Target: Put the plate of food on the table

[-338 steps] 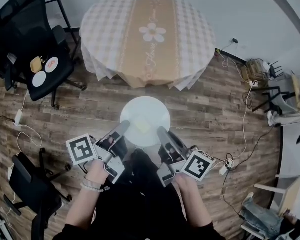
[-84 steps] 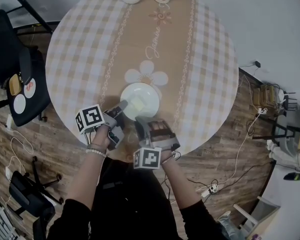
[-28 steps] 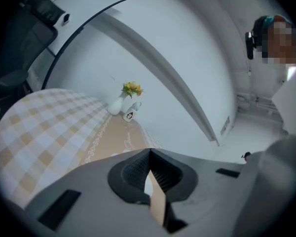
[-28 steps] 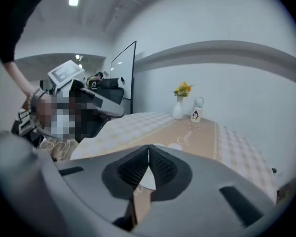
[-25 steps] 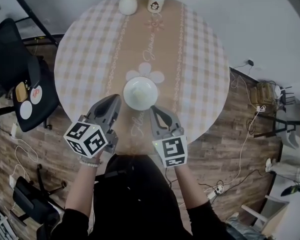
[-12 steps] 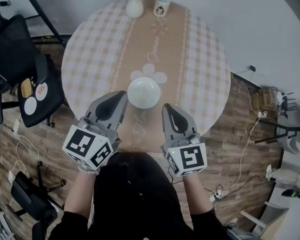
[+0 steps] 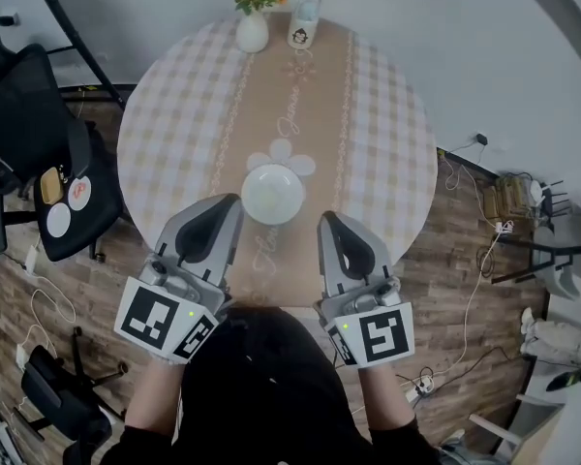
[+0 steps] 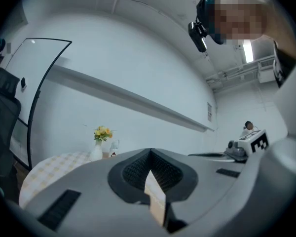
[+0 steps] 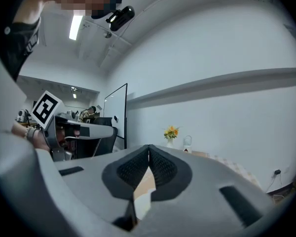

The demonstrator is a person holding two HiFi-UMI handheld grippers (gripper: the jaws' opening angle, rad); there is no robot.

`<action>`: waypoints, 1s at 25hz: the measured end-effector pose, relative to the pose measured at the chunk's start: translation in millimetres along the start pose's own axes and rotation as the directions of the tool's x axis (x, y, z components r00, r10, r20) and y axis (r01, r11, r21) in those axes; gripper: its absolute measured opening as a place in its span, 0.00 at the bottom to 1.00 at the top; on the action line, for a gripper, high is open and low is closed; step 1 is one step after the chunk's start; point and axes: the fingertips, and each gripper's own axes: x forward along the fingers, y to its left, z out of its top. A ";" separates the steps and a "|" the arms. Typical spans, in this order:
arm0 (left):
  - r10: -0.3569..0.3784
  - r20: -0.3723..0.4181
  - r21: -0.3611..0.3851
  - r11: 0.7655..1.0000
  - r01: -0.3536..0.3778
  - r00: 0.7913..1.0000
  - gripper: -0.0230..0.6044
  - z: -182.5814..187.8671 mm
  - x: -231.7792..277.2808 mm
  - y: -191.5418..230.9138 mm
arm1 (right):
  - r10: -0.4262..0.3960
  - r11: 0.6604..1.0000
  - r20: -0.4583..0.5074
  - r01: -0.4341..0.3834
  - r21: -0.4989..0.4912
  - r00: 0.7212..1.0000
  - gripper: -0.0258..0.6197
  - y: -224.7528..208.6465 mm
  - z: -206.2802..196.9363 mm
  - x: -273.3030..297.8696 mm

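Note:
The white plate [image 7: 273, 194] with pale food on it rests on the tan runner of the round table [image 7: 387, 114], just below the flower print. My left gripper [image 7: 230, 202] hovers shut near the plate's lower left, not touching it. To the plate's lower right my right gripper [image 7: 327, 220] is shut too, empty and apart from the plate. In the left gripper view the left gripper's [image 8: 150, 151] jaws meet at the tip; so do the right gripper's [image 9: 149, 148] jaws in the right gripper view. Both gripper views look level over the table, and the jaws hide the plate.
A white vase with yellow flowers [image 7: 253, 22] and a mug [image 7: 305, 29] stand at the table's far edge. A black office chair [image 7: 48, 163] with small items on its seat is at the left. Cables and a power strip [image 7: 421, 384] lie on the wooden floor.
Both grippers have risen toward the head camera and pulled back from the plate, looming larger. The plate, earlier carried between them, stays on the table.

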 end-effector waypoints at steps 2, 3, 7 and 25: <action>-0.003 0.003 0.033 0.999 0.003 1.000 0.04 4.5 -0.9 -3.4 | 0.000 1.000 0.011 0.000 -0.008 1.000 0.04 0.4 7.5 -1.8; -0.004 0.004 0.049 0.999 0.004 1.000 0.04 6.4 -1.5 -4.7 | 0.000 1.000 0.016 0.001 -0.012 1.000 0.04 0.8 10.4 -2.5; -0.019 0.002 0.116 0.993 0.018 1.000 0.04 11.2 -1.3 -11.9 | 0.002 1.000 0.031 -0.001 -0.023 1.000 0.04 2.4 17.2 -1.5; -0.041 -0.086 0.122 0.991 0.051 0.995 0.04 -7.6 -4.8 -16.0 | 0.012 1.000 0.019 -0.012 -0.022 1.000 0.04 8.7 14.6 6.5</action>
